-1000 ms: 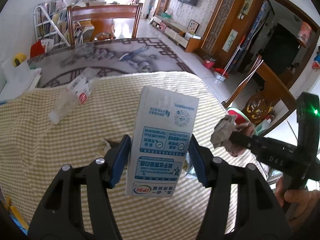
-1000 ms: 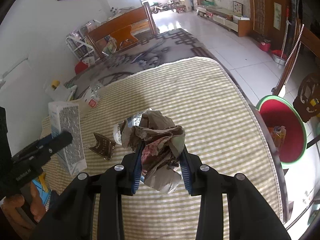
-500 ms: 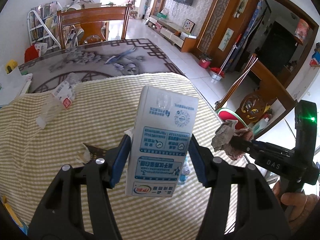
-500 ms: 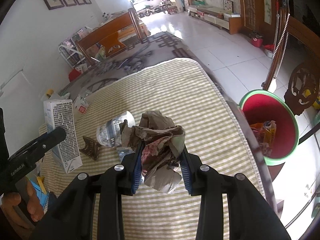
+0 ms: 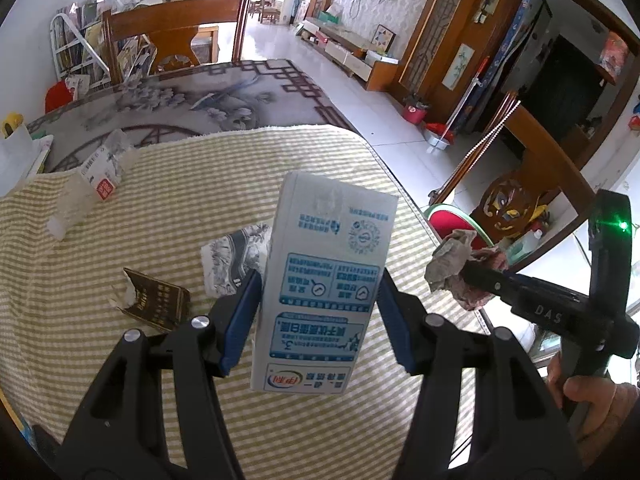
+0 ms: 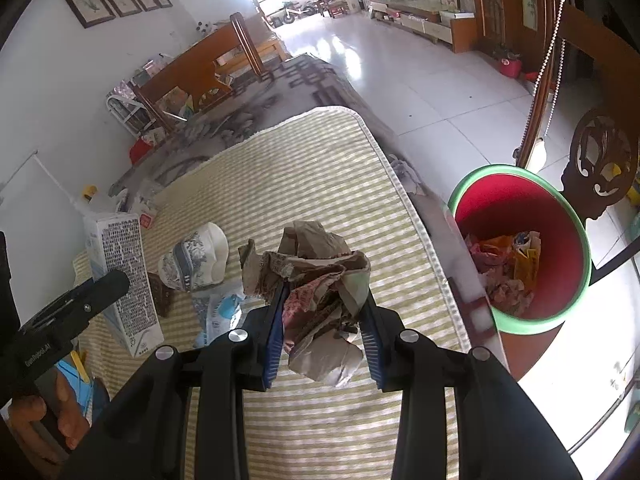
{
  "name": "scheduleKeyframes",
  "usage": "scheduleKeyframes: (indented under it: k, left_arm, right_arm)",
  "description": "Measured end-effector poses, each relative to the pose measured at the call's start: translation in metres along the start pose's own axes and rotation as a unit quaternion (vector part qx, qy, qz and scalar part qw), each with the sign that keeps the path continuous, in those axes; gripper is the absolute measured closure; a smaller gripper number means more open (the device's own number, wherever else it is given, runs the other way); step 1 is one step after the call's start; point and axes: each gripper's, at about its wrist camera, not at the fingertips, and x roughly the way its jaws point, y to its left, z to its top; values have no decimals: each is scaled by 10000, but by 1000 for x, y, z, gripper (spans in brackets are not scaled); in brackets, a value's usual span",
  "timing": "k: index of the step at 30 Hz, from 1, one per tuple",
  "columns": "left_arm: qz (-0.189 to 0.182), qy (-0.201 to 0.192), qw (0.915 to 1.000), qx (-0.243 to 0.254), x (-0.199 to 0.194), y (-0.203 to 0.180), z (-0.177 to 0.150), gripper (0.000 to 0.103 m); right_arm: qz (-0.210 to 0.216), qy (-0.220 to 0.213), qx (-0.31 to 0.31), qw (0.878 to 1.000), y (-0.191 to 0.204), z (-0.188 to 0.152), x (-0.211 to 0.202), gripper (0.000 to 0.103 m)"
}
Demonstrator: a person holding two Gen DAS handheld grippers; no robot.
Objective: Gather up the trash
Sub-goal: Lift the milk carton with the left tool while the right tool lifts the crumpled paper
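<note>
My left gripper (image 5: 320, 312) is shut on a white and blue milk carton (image 5: 328, 280), held upright above the striped table. The same carton (image 6: 120, 276) shows at the left of the right wrist view. My right gripper (image 6: 324, 328) is shut on a crumpled paper wad (image 6: 320, 292) of brown and pink scraps, also seen as the wad (image 5: 460, 268) at the right of the left wrist view. A red bin with a green rim (image 6: 520, 248) stands on the floor past the table's right edge, with trash inside.
On the yellow striped tablecloth (image 5: 200, 184) lie a crushed paper cup (image 6: 196, 256), a dark torn wrapper (image 5: 156, 300), a blue-white packet (image 6: 220, 308) and a clear crushed bottle (image 5: 92, 184). A carved wooden chair (image 6: 600, 160) stands behind the bin.
Both grippers have travelled rightward over the table toward its edge with their loads. The red bin has grown larger and nearer in the right wrist view.
</note>
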Motion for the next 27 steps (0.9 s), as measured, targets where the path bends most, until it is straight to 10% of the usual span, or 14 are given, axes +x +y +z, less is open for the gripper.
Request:
scheduleKeyframes:
  k: [27]
  left_arm:
    - [241, 8, 9997, 20, 23, -70, 17, 47]
  right_arm:
    - [194, -78, 81, 9997, -73, 31, -15, 68]
